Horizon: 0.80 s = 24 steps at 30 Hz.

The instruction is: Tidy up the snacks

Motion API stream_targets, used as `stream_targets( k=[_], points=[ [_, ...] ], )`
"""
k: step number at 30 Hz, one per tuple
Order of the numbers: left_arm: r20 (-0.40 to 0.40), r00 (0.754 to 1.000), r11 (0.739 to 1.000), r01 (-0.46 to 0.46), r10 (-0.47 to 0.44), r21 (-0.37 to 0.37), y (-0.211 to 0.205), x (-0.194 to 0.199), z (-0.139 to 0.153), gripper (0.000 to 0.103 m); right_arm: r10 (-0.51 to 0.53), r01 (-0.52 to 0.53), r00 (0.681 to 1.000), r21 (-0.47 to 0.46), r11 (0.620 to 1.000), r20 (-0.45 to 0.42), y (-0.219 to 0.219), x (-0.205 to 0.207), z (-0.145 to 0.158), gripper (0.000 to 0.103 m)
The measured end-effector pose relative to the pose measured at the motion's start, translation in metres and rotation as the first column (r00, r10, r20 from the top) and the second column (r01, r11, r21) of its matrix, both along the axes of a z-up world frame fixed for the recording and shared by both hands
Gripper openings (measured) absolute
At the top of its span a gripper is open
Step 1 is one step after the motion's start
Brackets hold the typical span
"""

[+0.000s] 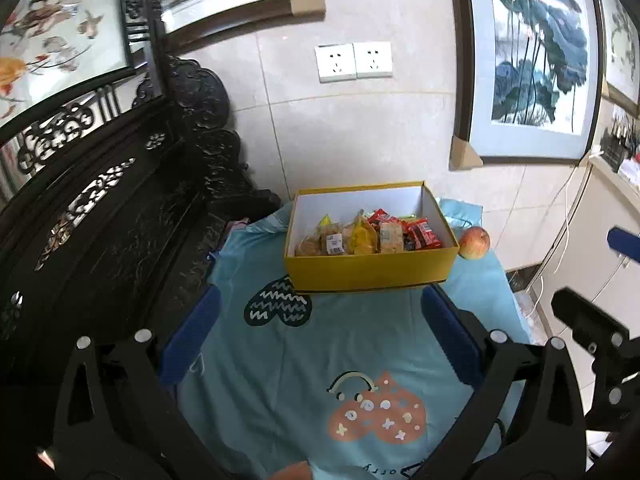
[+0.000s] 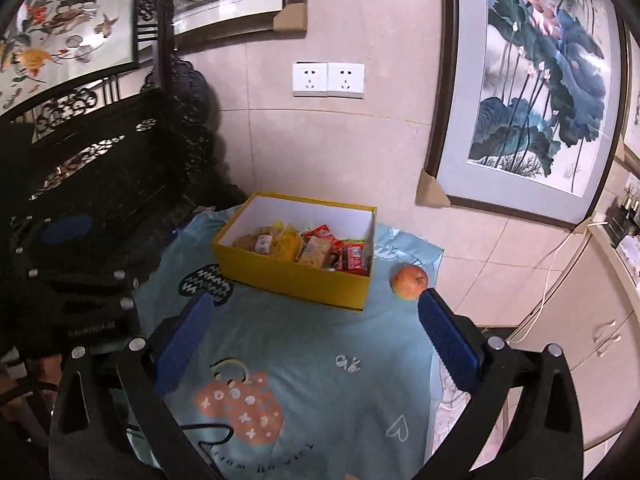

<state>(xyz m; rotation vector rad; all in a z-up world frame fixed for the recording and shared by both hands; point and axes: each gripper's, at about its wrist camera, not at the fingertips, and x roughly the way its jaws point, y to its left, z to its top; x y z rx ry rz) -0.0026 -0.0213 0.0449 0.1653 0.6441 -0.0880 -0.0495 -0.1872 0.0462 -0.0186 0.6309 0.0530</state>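
Note:
A yellow box (image 1: pixel 372 270) (image 2: pixel 296 278) with white inner walls stands at the far end of a table covered in a light blue cloth (image 1: pixel 320 364) (image 2: pixel 316 344). Several wrapped snacks (image 1: pixel 370 234) (image 2: pixel 308 248), yellow, tan and red, lie inside it. An apple (image 1: pixel 474 243) (image 2: pixel 409 282) sits on the cloth just right of the box. My left gripper (image 1: pixel 320 324) hangs open over the cloth, short of the box, nothing between its blue pads. My right gripper (image 2: pixel 316 332) is also open and empty, back from the box; the apple lies just beyond its right fingertip.
A dark carved wooden bench (image 1: pixel 120 216) (image 2: pixel 120 168) flanks the table on the left. Framed paintings (image 1: pixel 532 60) (image 2: pixel 536 92) and wall sockets (image 1: pixel 354 61) (image 2: pixel 328 80) are on the tiled wall behind. A white cabinet (image 1: pixel 600 232) (image 2: pixel 592 304) with a cable stands to the right.

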Motion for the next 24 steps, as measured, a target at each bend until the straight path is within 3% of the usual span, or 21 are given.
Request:
stream_targets(
  k=[5,24],
  points=[
    [-0.012,1.000,0.999,-0.029,0.029,-0.025,0.008,-0.012,0.005,0.101,-0.003,0.003,1.000,0.004,1.000,0.000,0.000,-0.009,0.000,0.102],
    [-0.011,0.998,0.996,0.055,-0.056,-0.069,0.001,-0.029,0.002,0.101,-0.047,0.047,0.999,0.015,0.999,0.021,-0.006,-0.026,0.004,0.102]
  ],
)
